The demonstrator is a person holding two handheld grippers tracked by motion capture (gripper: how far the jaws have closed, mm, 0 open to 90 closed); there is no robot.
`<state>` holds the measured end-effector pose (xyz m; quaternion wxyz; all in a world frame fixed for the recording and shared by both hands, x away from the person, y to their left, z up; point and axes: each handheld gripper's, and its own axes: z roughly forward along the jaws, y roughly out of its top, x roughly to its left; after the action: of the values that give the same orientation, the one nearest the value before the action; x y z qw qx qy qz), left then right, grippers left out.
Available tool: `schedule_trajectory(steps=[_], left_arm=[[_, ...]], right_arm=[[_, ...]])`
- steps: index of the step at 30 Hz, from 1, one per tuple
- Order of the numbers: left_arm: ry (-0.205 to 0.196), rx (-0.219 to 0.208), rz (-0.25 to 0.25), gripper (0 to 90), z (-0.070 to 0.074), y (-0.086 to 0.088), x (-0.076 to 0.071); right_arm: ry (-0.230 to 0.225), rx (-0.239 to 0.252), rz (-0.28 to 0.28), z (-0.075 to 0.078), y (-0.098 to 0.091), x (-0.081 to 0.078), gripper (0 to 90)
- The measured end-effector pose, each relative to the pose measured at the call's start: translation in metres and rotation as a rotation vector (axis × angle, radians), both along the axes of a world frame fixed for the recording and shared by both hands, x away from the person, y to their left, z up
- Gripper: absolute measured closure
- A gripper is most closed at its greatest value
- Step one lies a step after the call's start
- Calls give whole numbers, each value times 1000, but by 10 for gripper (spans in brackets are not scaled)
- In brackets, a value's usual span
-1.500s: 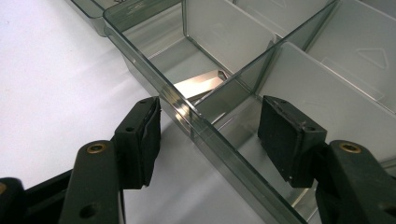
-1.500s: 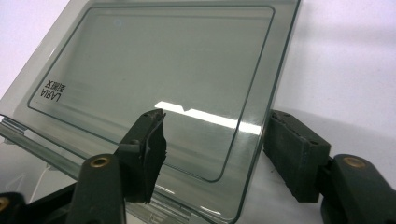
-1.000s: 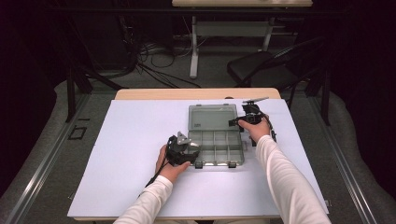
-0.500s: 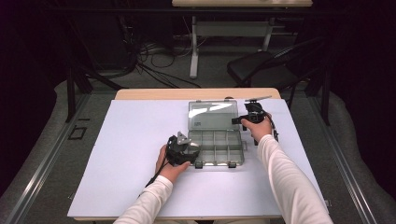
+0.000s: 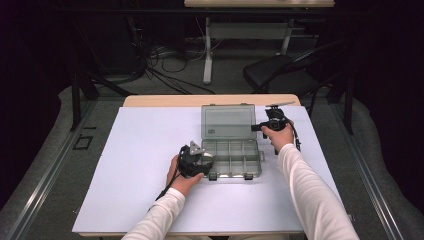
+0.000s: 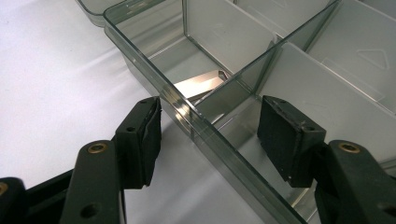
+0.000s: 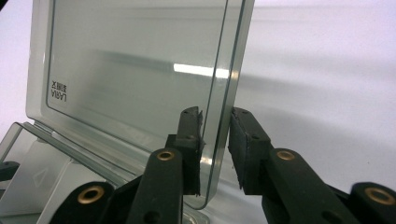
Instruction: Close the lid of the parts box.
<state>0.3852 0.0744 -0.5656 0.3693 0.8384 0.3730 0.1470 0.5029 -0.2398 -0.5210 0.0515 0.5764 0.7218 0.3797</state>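
High view is showing a clear compartment box [image 5: 232,159] sitting near the middle of the white worktop [image 5: 130,165], its lid [image 5: 227,121] standing open at the far side. The left gripper [image 5: 202,161] is straddling the box's near left wall, one jaw outside and one inside, pads standing apart and not pressing on the plastic. The right gripper [image 5: 256,128] is reaching the lid's right edge; its jaws have just been closing, with that edge between them, the left pad [image 7: 191,140] touching or almost touching and a small gap showing at the other.
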Motion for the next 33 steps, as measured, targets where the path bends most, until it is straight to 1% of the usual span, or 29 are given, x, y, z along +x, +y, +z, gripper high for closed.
schedule_trajectory(steps=[3, 4, 5, 11, 12, 13, 17, 20, 22, 29, 30, 33], left_arm=[[1, -1, 2, 396, 0, 0, 0], [1, -2, 3, 396, 0, 0, 0], [1, -1, 3, 397, 0, 0, 0], [1, -2, 2, 397, 0, 0, 0], [1, -2, 2, 397, 0, 0, 0], [1, -2, 2, 397, 0, 0, 0], [3, -5, 4, 397, 0, 0, 0], [9, -13, 7, 398, 0, 0, 0], [10, -15, 8, 399, -1, 0, 1], [13, -18, 10, 405, 0, 0, 1], [19, -14, 6, 407, 0, 1, 1], [21, -15, 6, 412, 0, 1, 2]], right_arm=[[0, 5, 4, 1, -1, 0, 766], [-5, -4, 5, 1, -2, 0, 792], [-5, -4, 6, 1, -2, 0, 796], [-7, 16, 11, 2, -5, -1, 827], [2, 6, 12, 4, -6, -1, 830], [-11, 20, 12, 3, -6, -1, 832], [-30, 24, 9, 3, -7, -4, 839], [-49, 46, 1, 1, -8, -7, 843], [-67, 50, 1, 0, -8, -9, 844], [-136, 39, -2, -1, -8, -17, 847], [-143, 39, -7, -1, -7, -19, 847], [-163, 40, -11, -3, -8, -22, 847]])
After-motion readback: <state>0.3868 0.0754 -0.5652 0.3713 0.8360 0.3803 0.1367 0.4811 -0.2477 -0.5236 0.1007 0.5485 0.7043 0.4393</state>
